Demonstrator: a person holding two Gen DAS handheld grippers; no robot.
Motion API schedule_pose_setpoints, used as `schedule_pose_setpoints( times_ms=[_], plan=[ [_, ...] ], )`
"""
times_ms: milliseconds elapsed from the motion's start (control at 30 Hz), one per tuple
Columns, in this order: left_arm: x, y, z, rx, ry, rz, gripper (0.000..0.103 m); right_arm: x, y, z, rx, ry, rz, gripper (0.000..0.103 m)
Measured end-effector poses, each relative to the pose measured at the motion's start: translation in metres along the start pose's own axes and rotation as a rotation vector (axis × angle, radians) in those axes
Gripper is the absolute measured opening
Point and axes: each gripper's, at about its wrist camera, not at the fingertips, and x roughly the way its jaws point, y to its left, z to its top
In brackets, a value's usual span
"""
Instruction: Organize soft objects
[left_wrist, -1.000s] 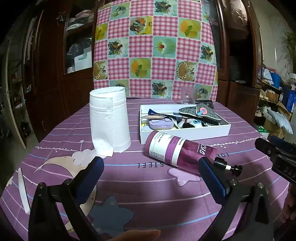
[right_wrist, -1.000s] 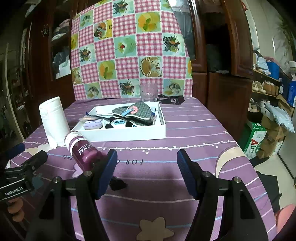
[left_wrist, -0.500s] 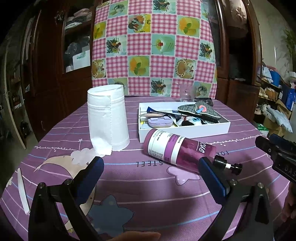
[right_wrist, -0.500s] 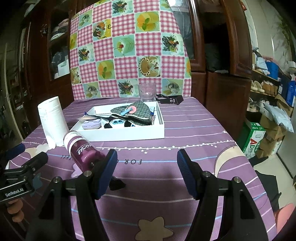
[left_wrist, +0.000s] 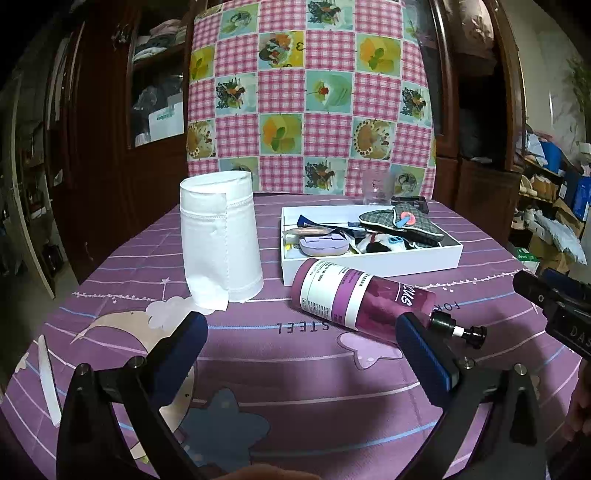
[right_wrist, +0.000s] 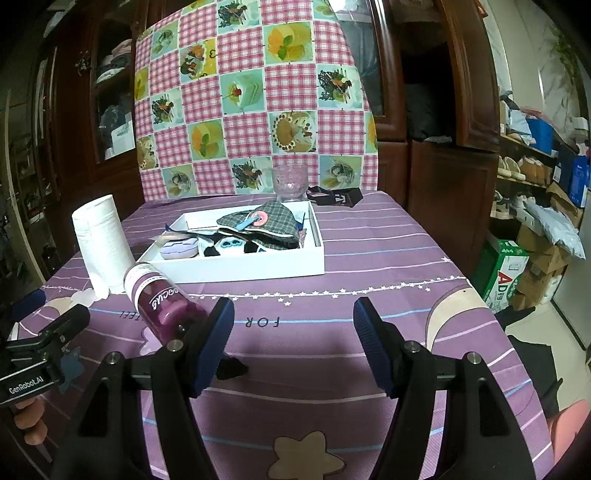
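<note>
Left tool (left_wrist: 301, 339): spread, holding nothing.
Right tool (right_wrist: 293, 321): spread, holding nothing.
Left view only: bottle (left_wrist: 360, 301) pump tip.
Right view only: green carton (right_wrist: 504, 271).

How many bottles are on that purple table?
1. A purple pump bottle lies on its side on the tablecloth, in front of the white tray and beside the paper roll. The tray's clutter might hide others.

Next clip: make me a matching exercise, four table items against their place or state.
Items:
1. paper roll
2. purple bottle
3. plaid eye mask
4. clear glass cup

Place or state:
A. lying on its side in front of the box
B. behind the white box
C. upright, left of the box
D. on top of the pile inside the box

Pairs: 1-C, 2-A, 3-D, 4-B
</note>
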Motion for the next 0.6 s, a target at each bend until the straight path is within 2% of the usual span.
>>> schedule_pose_setpoints(
  times_ms=[600],
  plan=[
    [-0.0043, -0.0023, 0.0008, 0.017, -0.015, 0.007, 0.103, -0.0027, 0.0057, -0.0005, -0.023, -0.003, 0.000, 0.068]
  ],
)
